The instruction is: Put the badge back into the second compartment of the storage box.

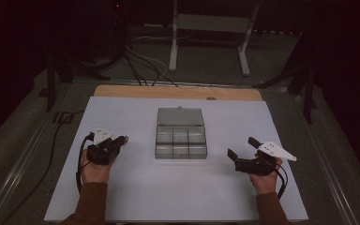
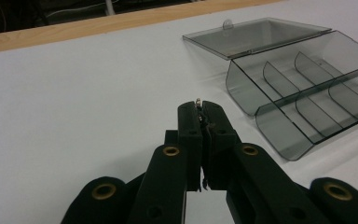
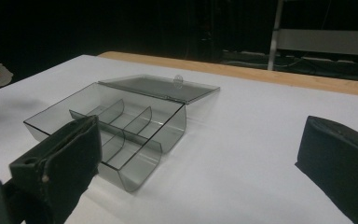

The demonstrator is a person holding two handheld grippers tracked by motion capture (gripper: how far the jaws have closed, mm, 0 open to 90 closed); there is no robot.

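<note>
the left gripper has its jaws pressed together on a tiny metal piece that peeks out at the tips, held above the white table to the left of the clear compartment box. the box sits at the middle of the table with its lid folded flat behind it. the right gripper rests right of the box, jaws spread wide with nothing between them
</note>
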